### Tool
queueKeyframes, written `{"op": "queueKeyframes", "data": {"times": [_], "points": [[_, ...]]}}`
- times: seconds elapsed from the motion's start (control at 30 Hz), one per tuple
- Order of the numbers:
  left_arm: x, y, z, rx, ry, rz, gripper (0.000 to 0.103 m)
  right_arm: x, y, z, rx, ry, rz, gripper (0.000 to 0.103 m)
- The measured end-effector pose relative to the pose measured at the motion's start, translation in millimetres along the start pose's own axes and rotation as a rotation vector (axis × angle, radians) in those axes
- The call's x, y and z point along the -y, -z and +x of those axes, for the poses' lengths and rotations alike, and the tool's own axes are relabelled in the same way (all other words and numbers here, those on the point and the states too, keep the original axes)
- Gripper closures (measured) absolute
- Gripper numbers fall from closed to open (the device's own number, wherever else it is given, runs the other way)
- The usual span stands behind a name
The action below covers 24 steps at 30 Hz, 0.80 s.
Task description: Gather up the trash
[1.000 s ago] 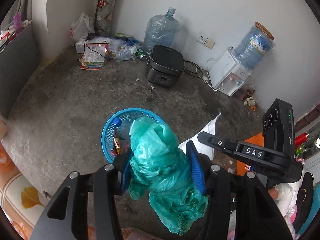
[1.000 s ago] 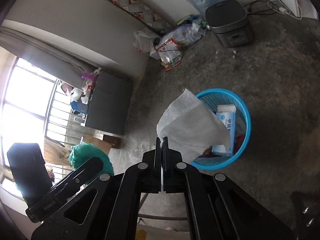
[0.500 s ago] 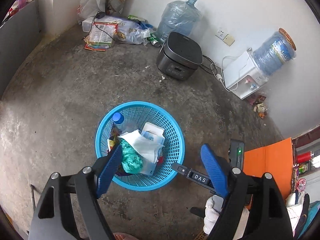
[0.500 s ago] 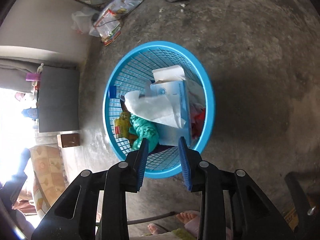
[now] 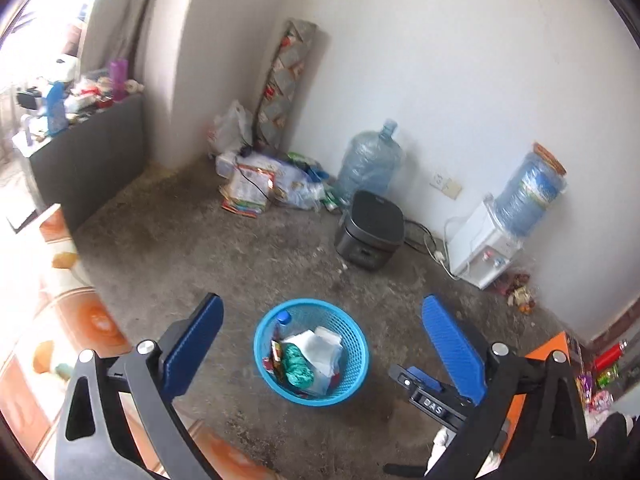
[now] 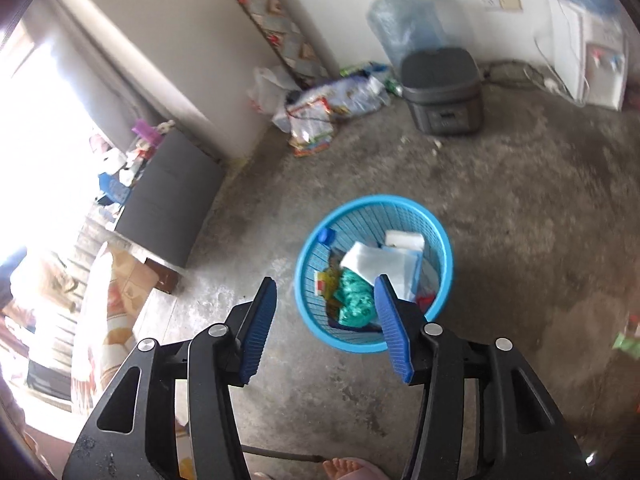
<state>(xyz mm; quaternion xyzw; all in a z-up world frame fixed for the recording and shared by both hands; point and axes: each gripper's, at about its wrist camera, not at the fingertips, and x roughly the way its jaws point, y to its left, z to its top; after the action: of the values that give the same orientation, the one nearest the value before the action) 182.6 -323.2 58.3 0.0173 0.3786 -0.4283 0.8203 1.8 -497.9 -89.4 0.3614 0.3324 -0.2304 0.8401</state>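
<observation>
Trash is sitting in the blue basket [image 5: 348,390] on the concrete floor [image 5: 192,256], and both claws are hanging over it with nothing in them. The left claw [image 5: 322,346] is spreading its blue pads really wide, still opening, and there's only air between them; the basket is showing right through the gap. The right claw [image 6: 326,326] is also opening up, about halfway spread, nothing between its pads either, with the basket sitting just past its right pad. In the left view, the right claw's tip [image 5: 416,384] is poking in low on the right, near the basket.

Inside the basket, a crumpled green plastic bag [image 5: 296,368] is lying toward the near side, a white paper towel [image 6: 366,260] is resting behind it, and a white and blue carton [image 6: 404,240] is leaning at the far right. A blue bottle cap [image 6: 326,235] is peeking up at the far left, plus some yellow and red wrappers [image 6: 326,280].

Further back, a dark grey rice cooker [image 5: 370,230] is sitting on the floor, with a big water jug [image 5: 368,164] behind it against the wall. A white water dispenser [image 5: 482,250] carrying a blue bottle is standing far right. A heap of bags and packets [image 5: 264,184] is piling up in the far corner.
</observation>
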Motion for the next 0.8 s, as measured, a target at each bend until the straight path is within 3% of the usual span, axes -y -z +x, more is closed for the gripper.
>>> {"op": "queueKeyframes", "data": {"times": [0.2,0.33,0.43,0.6,0.73,0.8], "points": [[-16.2,24.4,-112.7,0.131,-0.264,-0.064,0.005,-82.9,12.2,-84.6,0.206,-0.110,-0.309,0.031],[-23.6,62.7,-180.1,0.210,-0.454,-0.018,0.005,-127.7,37.6,-138.2,0.358,-0.175,-0.485,0.017],[-32.1,96.4,-225.7,0.245,-0.522,-0.047,0.005,-155.1,59.5,-169.6,0.450,-0.228,-0.591,0.008],[-50.0,158.3,-277.5,0.270,-0.635,-0.189,0.005,-187.2,93.0,-194.4,0.480,-0.301,-0.696,0.008],[-56.6,212.4,-292.5,0.238,-0.729,-0.266,0.005,-199.5,123.2,-199.3,0.463,-0.279,-0.802,0.008],[-58.1,239.0,-290.4,0.197,-0.732,-0.333,0.005,-201.7,134.6,-193.6,0.425,-0.256,-0.856,0.008]]}}
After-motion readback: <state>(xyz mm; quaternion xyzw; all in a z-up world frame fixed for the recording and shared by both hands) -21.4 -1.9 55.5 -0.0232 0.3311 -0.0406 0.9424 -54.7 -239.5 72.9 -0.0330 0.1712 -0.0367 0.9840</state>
